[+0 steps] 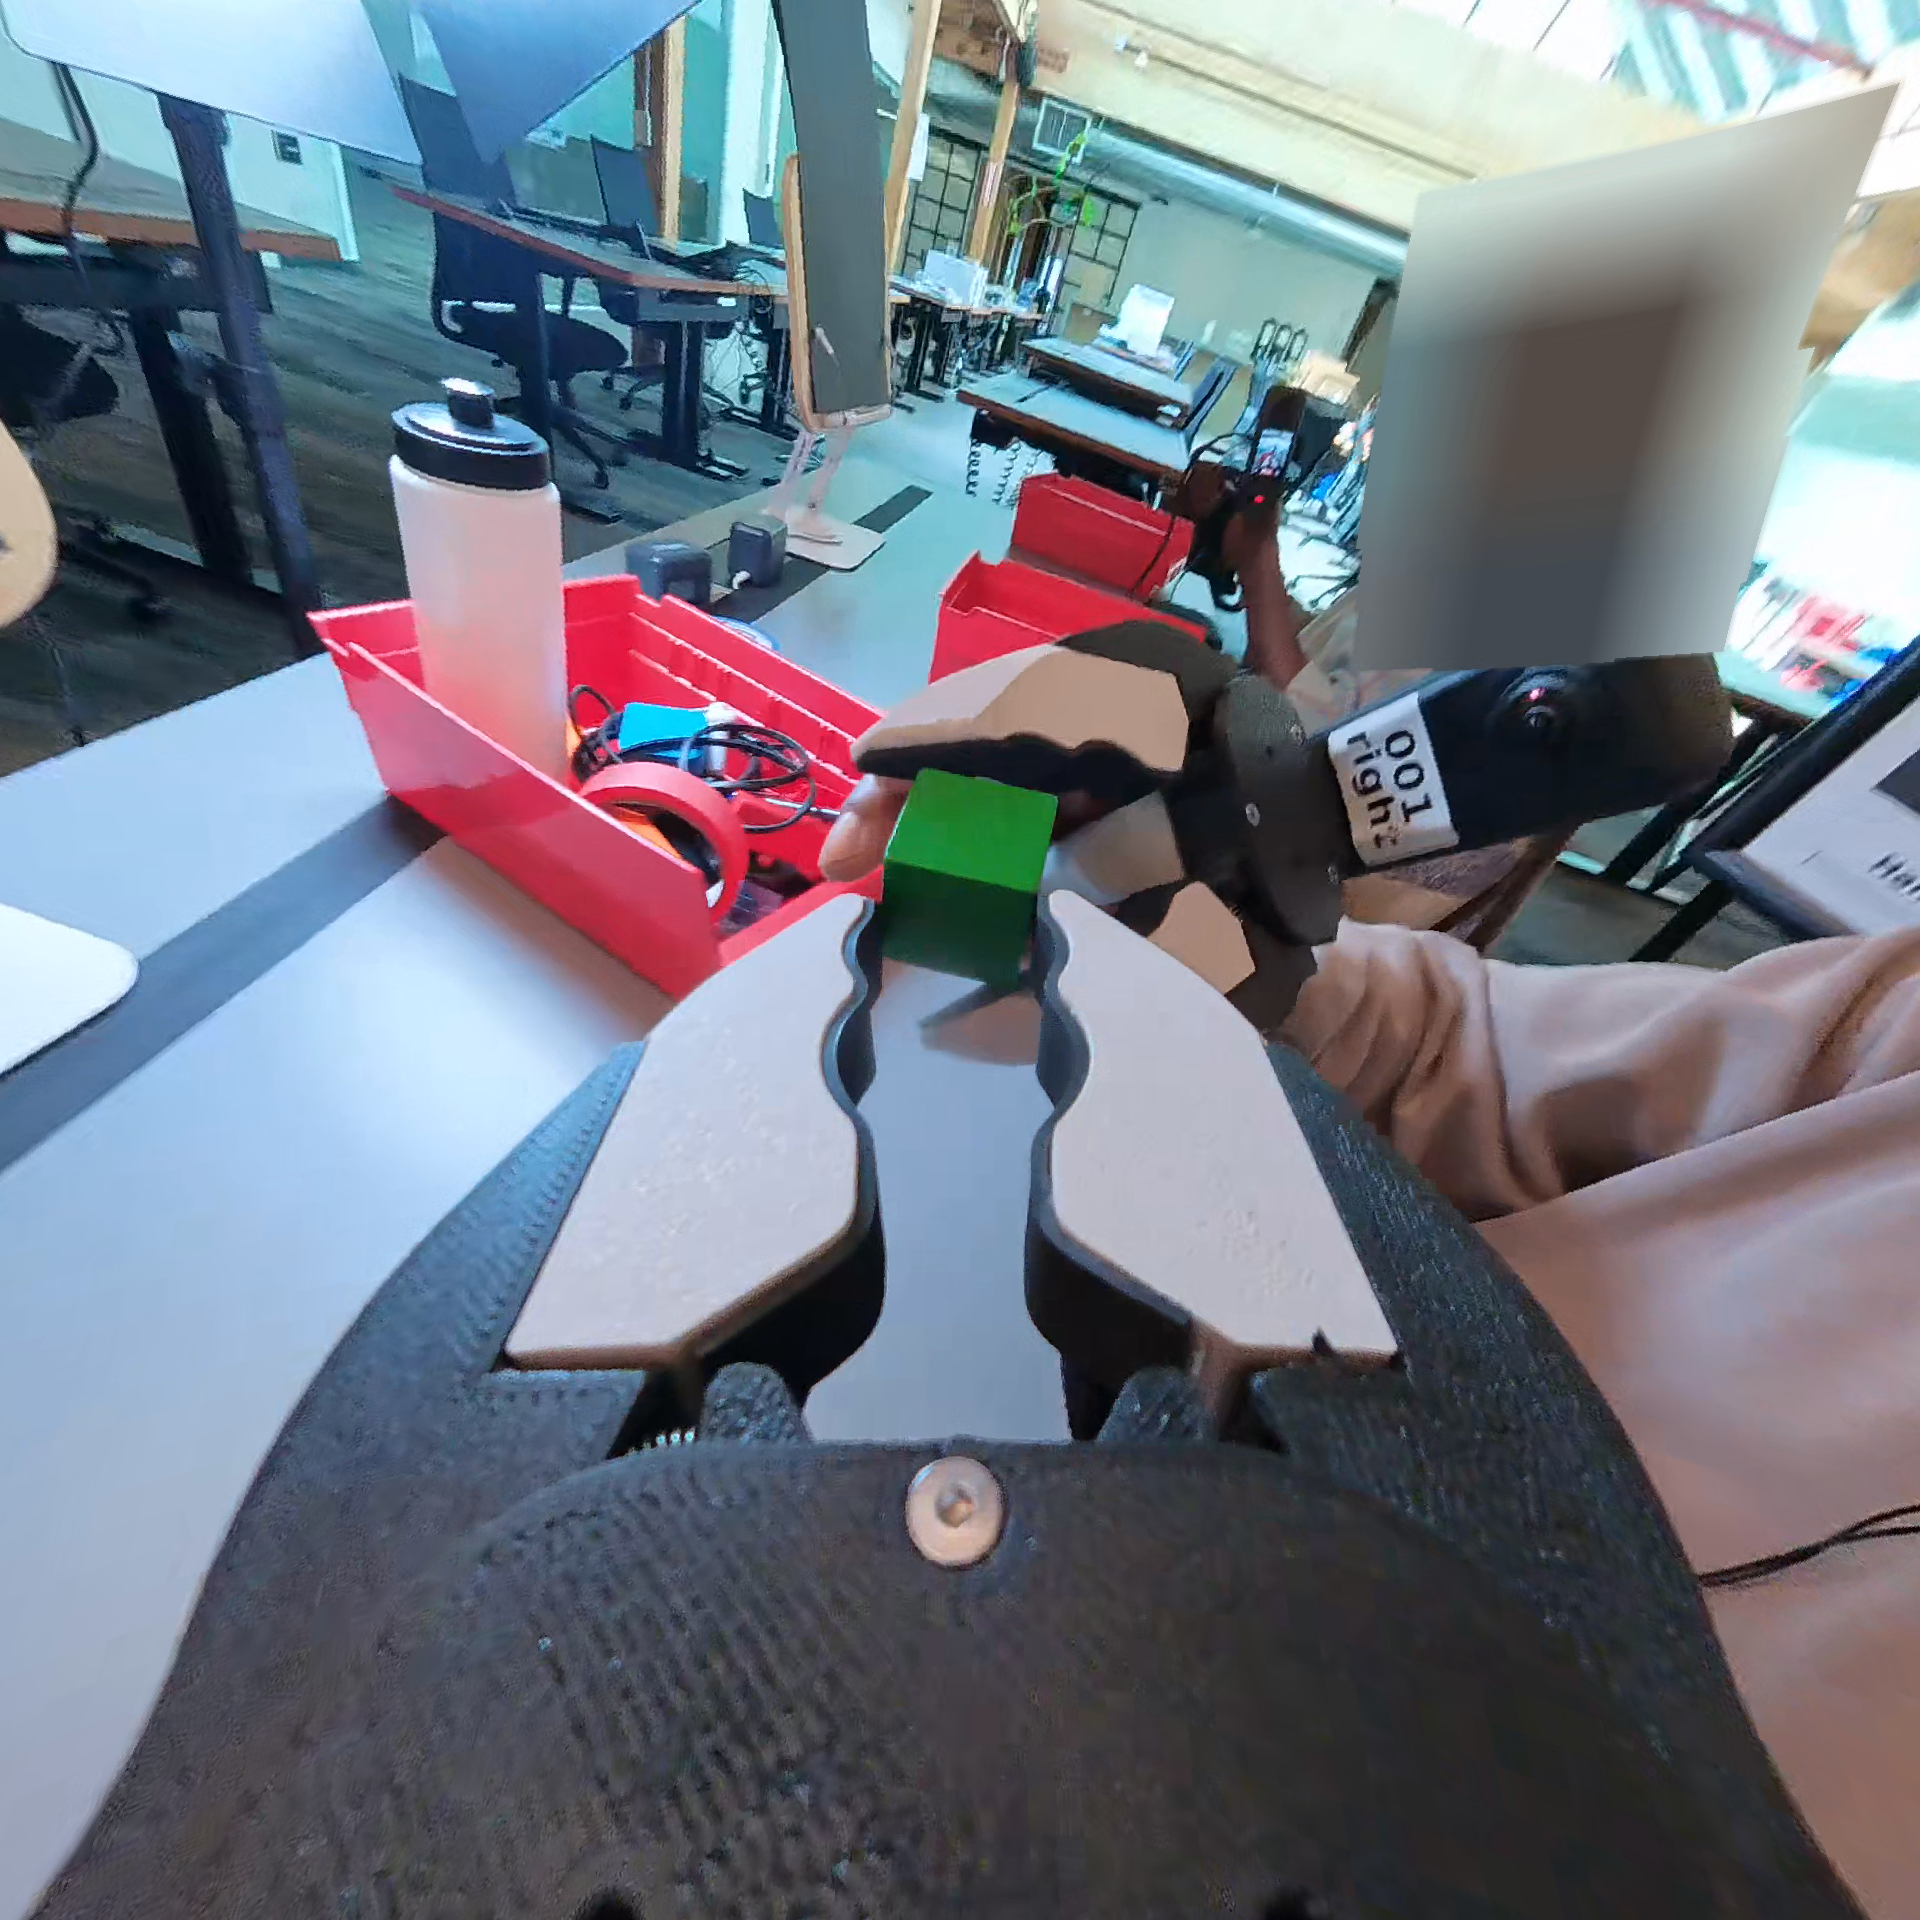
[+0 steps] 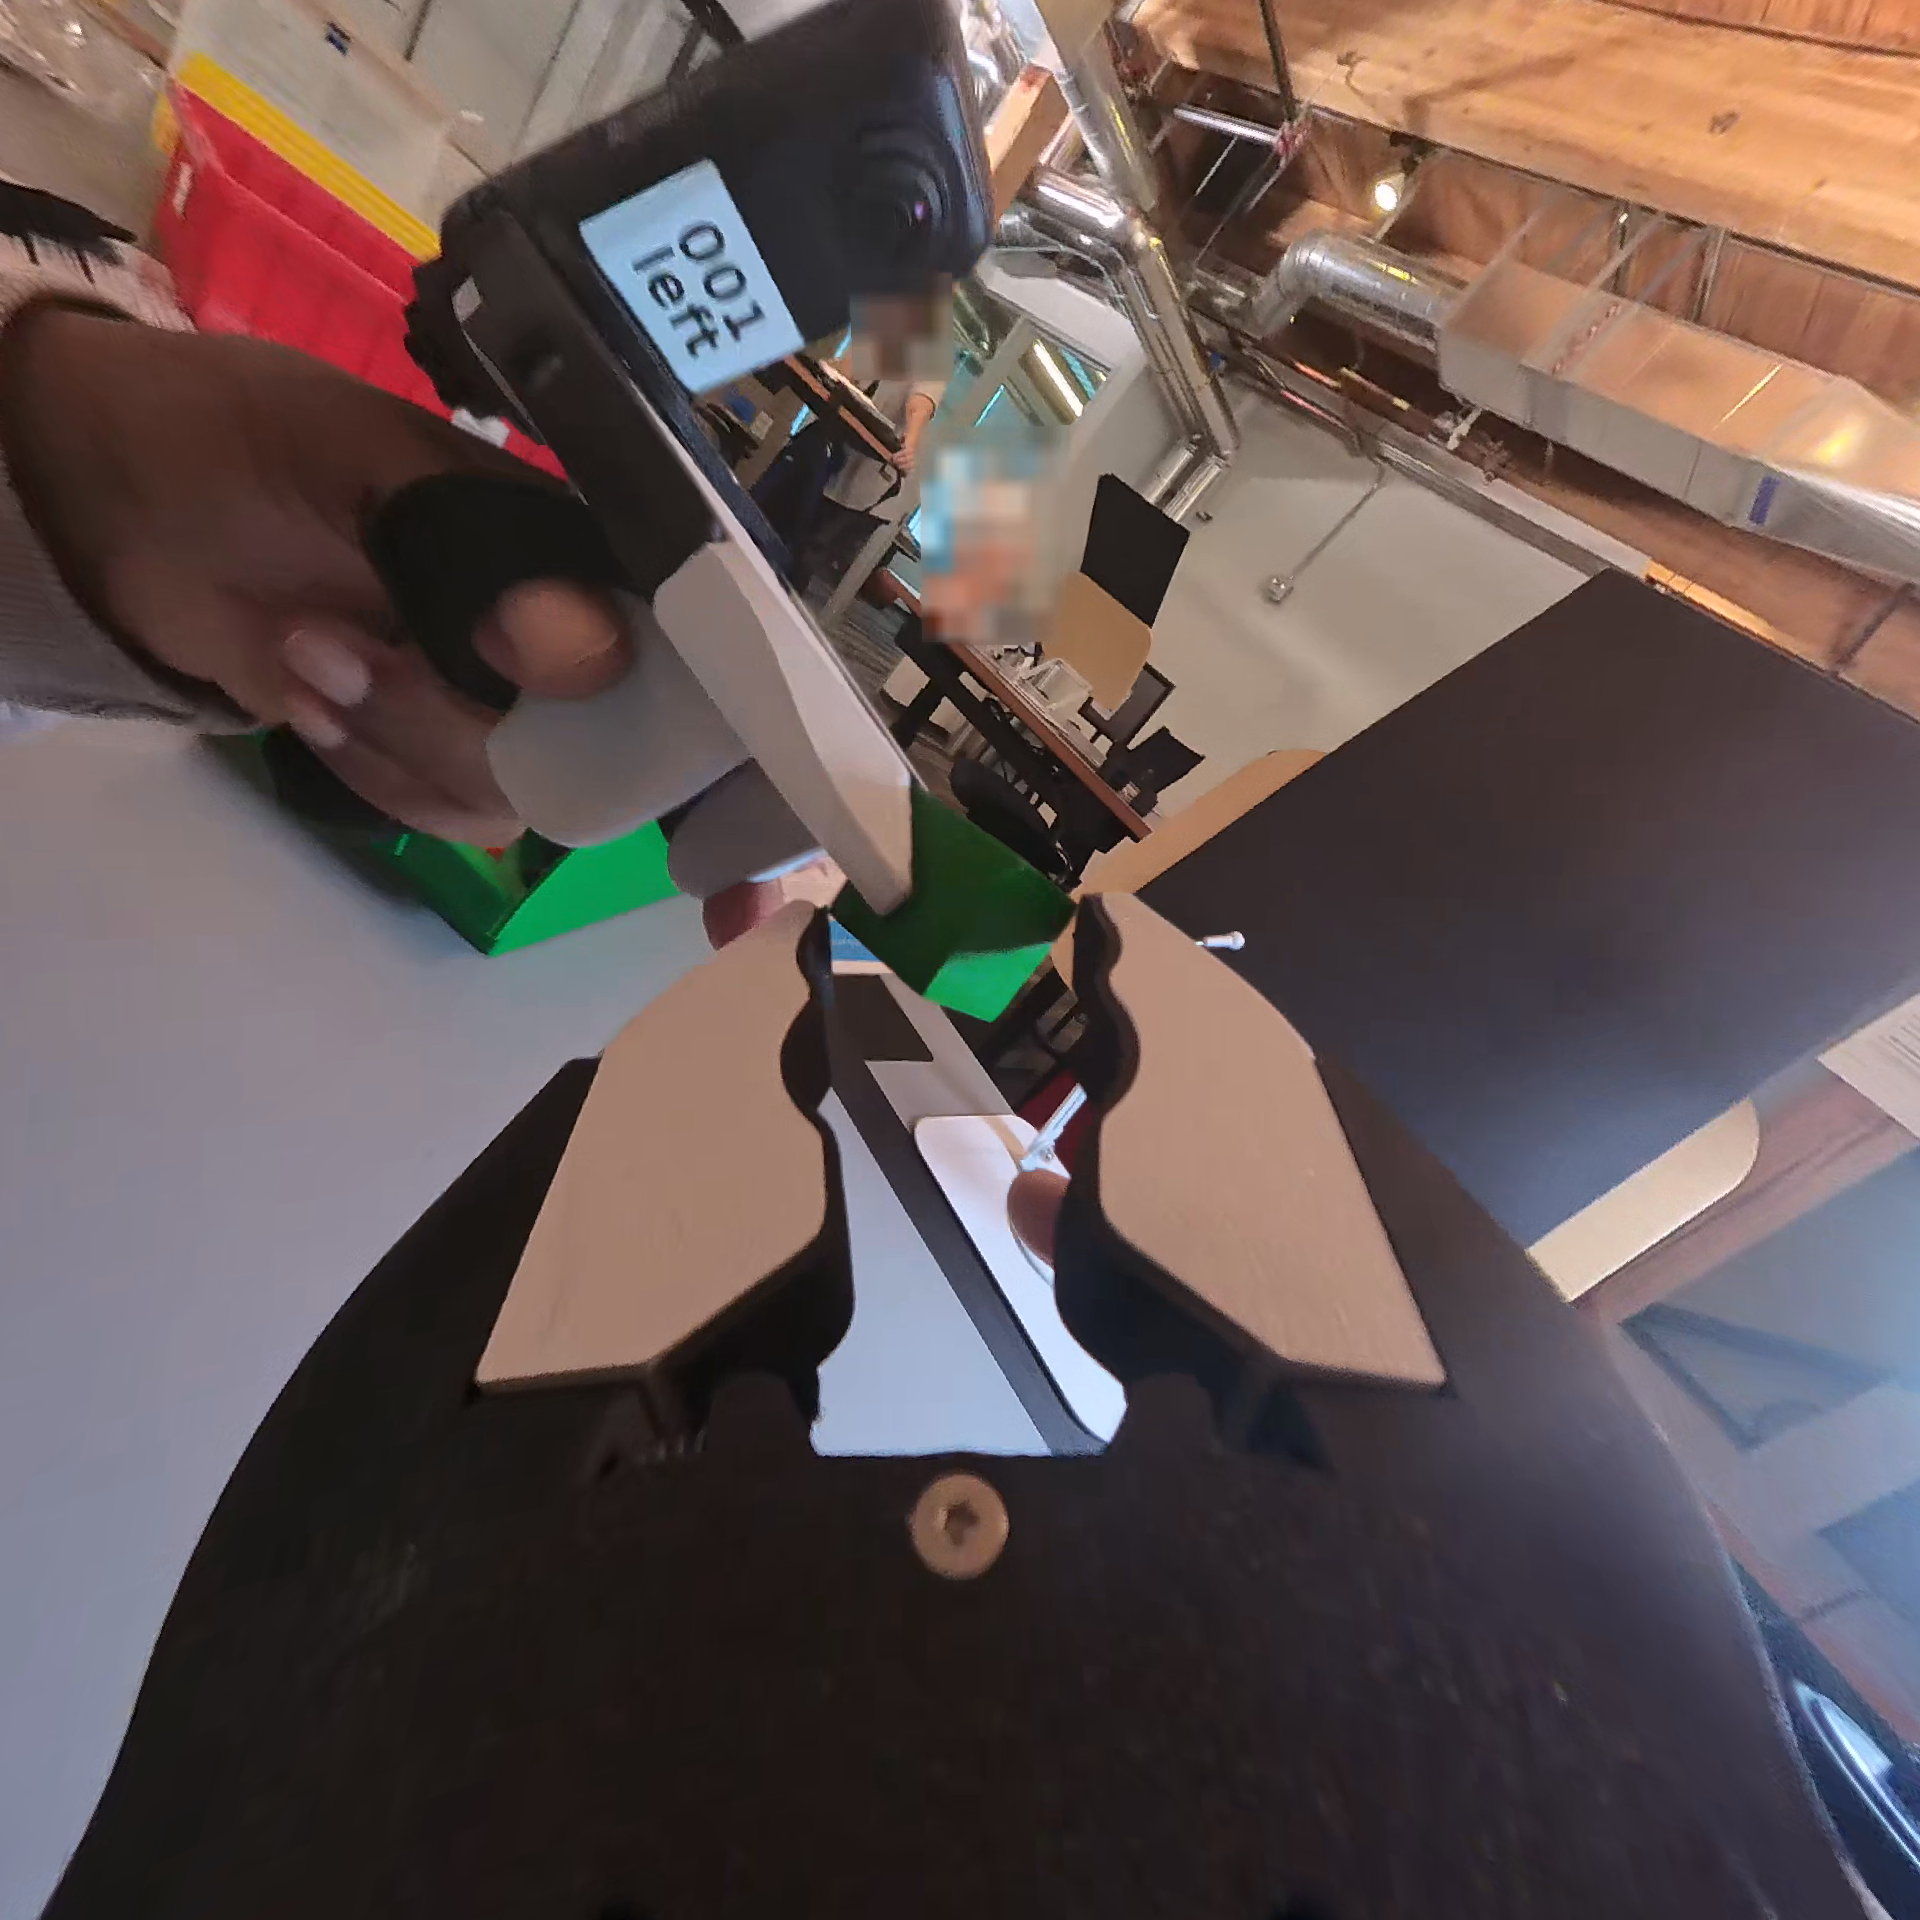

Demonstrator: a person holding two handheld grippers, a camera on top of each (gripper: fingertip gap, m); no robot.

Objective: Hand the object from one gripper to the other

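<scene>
The desk point(image 1: 260, 1195) lies bare below and left of the green block point(image 1: 966, 883), giving room there. Ahead, toward the desk's far edge, a red bin point(image 1: 540, 831) with a white bottle point(image 1: 483, 582) blocks passage. On the right, 1 sleeve point(image 1: 1558, 1091) closes that side.

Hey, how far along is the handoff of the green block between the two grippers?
Done: the green block is up off the table, with both grippers at it. In hand: the left gripper and the right gripper each seem to pinch it, on different sides. Left: one must open and back away. I cannot tell which one is giving.
</scene>
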